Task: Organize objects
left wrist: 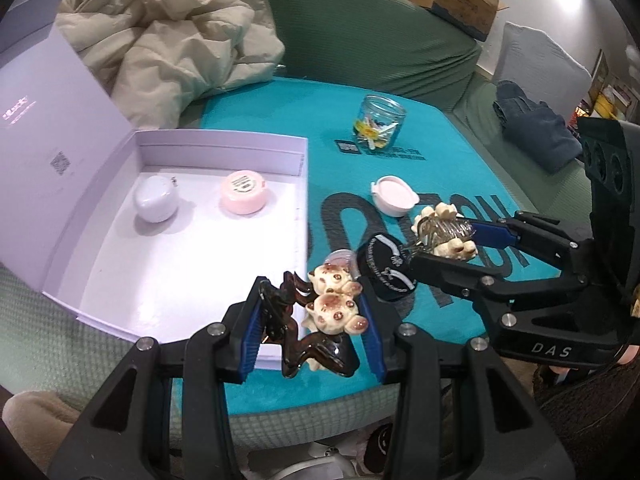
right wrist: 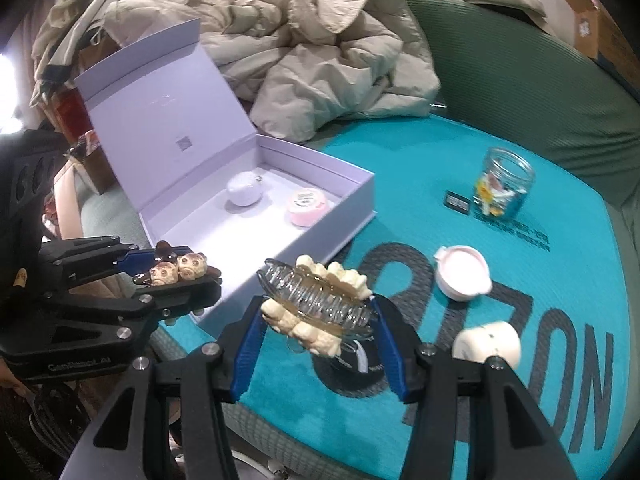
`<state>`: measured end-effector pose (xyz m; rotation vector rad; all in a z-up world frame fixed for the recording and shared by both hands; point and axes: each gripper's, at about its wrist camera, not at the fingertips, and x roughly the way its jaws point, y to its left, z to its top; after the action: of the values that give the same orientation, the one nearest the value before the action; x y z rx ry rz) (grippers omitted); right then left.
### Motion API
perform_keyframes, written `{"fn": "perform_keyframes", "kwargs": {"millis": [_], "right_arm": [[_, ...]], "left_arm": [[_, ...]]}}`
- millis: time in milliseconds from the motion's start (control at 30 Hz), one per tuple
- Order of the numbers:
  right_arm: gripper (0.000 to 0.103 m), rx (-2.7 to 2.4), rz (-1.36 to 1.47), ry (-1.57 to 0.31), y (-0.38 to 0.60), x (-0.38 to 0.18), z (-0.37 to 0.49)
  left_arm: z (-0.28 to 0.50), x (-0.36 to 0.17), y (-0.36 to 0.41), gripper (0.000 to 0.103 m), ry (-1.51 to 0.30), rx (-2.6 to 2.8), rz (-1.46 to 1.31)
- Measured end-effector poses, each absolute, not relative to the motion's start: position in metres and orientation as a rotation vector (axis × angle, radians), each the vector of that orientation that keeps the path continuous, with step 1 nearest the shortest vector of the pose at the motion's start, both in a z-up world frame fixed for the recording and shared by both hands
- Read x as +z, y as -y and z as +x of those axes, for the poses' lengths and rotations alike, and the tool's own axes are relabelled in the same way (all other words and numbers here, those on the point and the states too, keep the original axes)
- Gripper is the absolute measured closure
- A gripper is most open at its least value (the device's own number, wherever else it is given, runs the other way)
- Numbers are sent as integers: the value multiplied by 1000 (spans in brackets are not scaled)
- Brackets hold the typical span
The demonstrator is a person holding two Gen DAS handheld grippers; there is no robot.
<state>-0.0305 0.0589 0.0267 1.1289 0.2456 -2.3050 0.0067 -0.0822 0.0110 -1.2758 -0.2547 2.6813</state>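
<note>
My left gripper (left wrist: 312,328) is shut on a brown hair claw with two cream bear figures (left wrist: 334,306), held over the near right corner of the open lilac box (left wrist: 224,148); it also shows in the right wrist view (right wrist: 176,272). My right gripper (right wrist: 316,320) is shut on a clear hair claw with cream bears (right wrist: 316,300), held above the teal mat; it also shows in the left wrist view (left wrist: 444,236). The box holds a white round case (left wrist: 156,204) and a pink round tin (left wrist: 244,192).
On the teal mat (left wrist: 440,128) stand a glass jar of small items (left wrist: 378,126), a pink-and-white lidded cup (left wrist: 394,194), a black round pouch (left wrist: 386,272) and a cream round object (right wrist: 486,346). A beige jacket (left wrist: 168,40) lies behind the box.
</note>
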Motion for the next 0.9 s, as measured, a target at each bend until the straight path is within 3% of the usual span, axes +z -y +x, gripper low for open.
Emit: {"fn": "perform_keyframes", "kwargs": {"millis": [900], "right_arm": [[49,-2103,1059,-403,27,33,-83]], "left_arm": [[-25,14,150,62,267,2787,-1363]]}}
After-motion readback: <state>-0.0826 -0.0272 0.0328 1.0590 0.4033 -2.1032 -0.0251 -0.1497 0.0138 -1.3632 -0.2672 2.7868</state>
